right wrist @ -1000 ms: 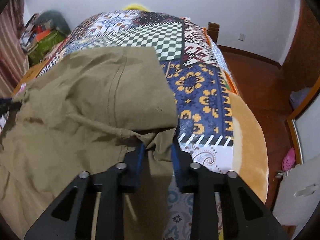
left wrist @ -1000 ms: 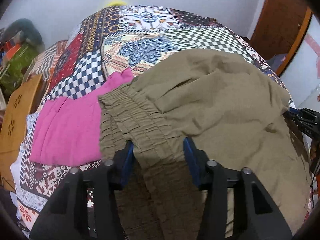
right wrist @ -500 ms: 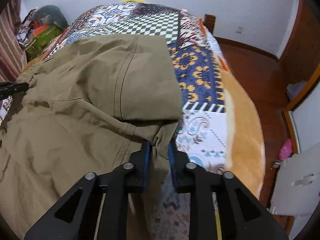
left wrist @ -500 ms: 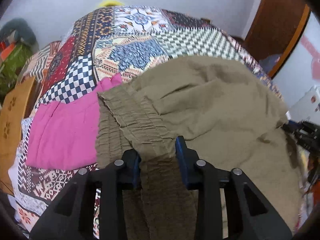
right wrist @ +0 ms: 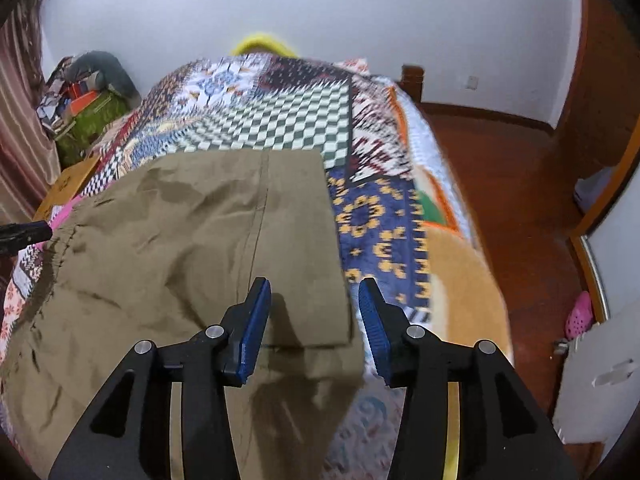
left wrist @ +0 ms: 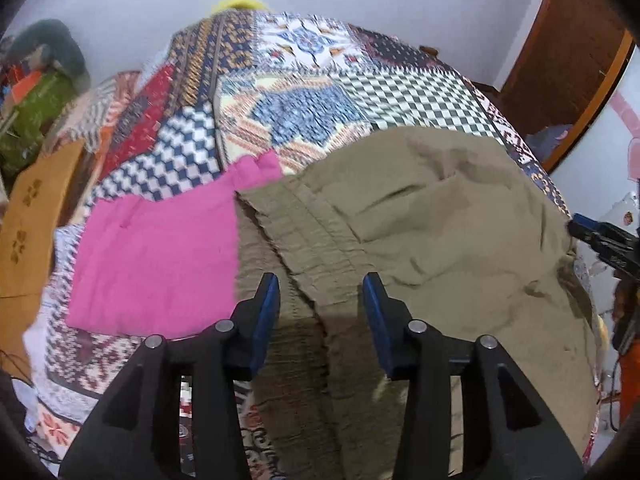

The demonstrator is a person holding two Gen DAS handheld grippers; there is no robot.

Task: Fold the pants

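Note:
Olive pants (left wrist: 440,232) lie folded on a patchwork bedspread (left wrist: 300,92). Their gathered elastic waistband runs toward my left gripper (left wrist: 320,292). Its jaws are opening, and the waistband lies loose between and below the blue pads without being pinched. In the right wrist view the pants (right wrist: 180,240) show a flat folded edge with a seam. My right gripper (right wrist: 316,300) hovers over their near right corner with its jaws opening and nothing held. Each gripper shows at the other view's edge: the right gripper (left wrist: 600,236) and the left gripper (right wrist: 24,234).
A folded pink garment (left wrist: 160,256) lies on the bed just left of the waistband. A wooden piece (left wrist: 24,220) and a green bag (left wrist: 36,112) stand left of the bed. Red-brown floor (right wrist: 520,200), a pink slipper (right wrist: 580,316) and a white box (right wrist: 592,392) are on the right.
My right gripper let go of the bunched pants corner, which dropped flat, and its jaws spread wide. My left gripper's jaws narrowed on the waistband, then widened again.

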